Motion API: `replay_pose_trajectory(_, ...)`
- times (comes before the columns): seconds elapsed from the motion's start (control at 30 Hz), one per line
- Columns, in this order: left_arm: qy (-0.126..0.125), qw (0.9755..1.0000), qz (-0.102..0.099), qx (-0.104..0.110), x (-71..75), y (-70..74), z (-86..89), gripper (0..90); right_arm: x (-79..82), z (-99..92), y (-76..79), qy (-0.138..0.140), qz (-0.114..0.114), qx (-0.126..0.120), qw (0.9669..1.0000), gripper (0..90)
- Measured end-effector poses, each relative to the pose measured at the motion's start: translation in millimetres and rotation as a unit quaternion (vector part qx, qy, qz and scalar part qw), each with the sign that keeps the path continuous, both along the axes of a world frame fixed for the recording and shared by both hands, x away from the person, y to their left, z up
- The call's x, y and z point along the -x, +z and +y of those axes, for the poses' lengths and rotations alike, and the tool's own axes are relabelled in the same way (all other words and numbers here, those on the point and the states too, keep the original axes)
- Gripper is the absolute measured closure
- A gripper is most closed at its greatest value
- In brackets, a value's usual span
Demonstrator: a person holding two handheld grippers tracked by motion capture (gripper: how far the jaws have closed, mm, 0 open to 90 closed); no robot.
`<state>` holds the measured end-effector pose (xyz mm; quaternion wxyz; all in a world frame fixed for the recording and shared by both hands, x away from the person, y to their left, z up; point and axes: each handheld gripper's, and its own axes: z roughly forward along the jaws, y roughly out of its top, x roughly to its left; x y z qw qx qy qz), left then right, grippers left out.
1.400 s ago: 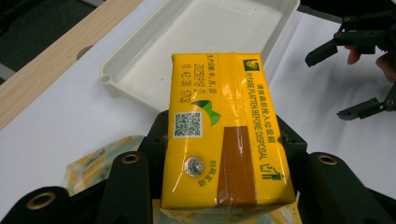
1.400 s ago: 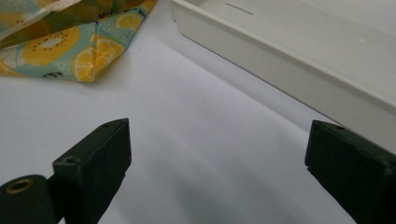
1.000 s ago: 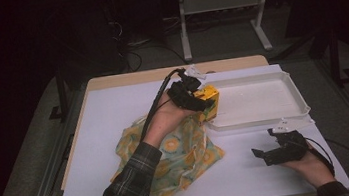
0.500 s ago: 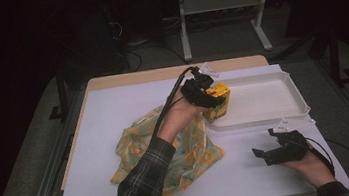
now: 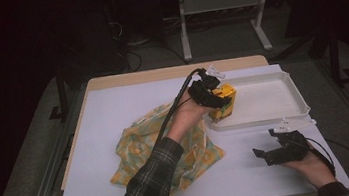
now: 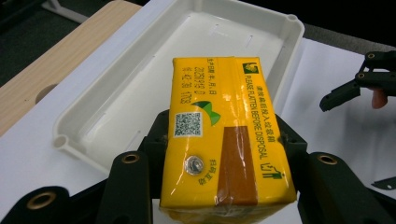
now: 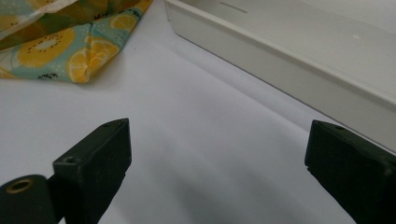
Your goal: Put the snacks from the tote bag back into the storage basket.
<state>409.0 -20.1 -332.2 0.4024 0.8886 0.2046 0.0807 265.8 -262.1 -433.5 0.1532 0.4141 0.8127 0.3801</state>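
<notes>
- our left claw grips the yellow carton, long axis pointing into the white tray just ahead.
- our right claw rests spread wide, empty.

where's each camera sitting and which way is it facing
High view: fixed above the person's side, looking forward and down on the table; both forearms show, with the left gripper and the right gripper.
Left gripper view: rides on the left gripper, looking along its jaws, shut on the yellow carton, toward the white tray.
Right gripper view: rides on the right gripper, low over the table; its open jaws show.
Shared: all three show the tray; the high and right views share the fruit-print cloth.
</notes>
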Motion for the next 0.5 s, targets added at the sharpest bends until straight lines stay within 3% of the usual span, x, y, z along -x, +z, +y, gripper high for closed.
replay_pose_trajectory(0.5, -0.001, 1.0, 0.002, -0.007, -6.3, -15.6, -15.6, 52.1, 1.8, -2.5, 0.3, -0.005, -0.001, -0.003, 1.0, 7.0)
